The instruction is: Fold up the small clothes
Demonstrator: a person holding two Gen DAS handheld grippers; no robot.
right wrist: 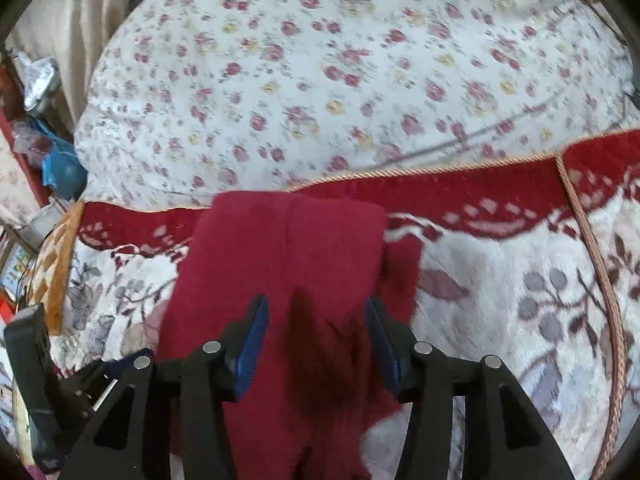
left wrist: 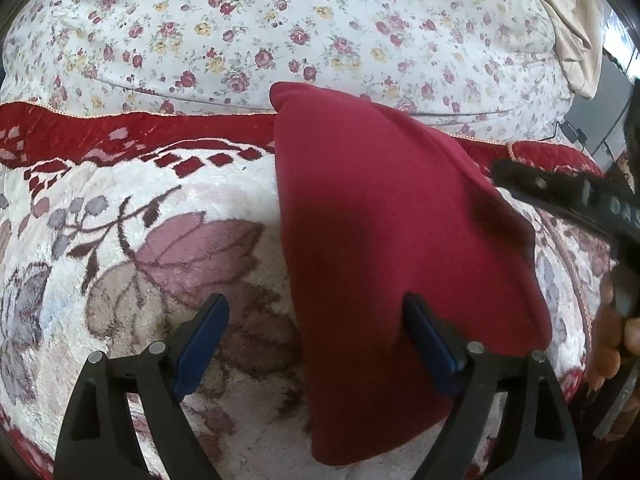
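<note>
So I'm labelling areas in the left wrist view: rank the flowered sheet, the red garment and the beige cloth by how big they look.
1. flowered sheet
2. red garment, though nearness to the camera enlarges it
3. beige cloth, partly cut off at the edge

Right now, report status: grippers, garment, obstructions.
Left gripper open, above the red garment's edge. Right gripper open, astride the garment, pads clear. Garment folded on plush blanket. Nothing in the way.
</note>
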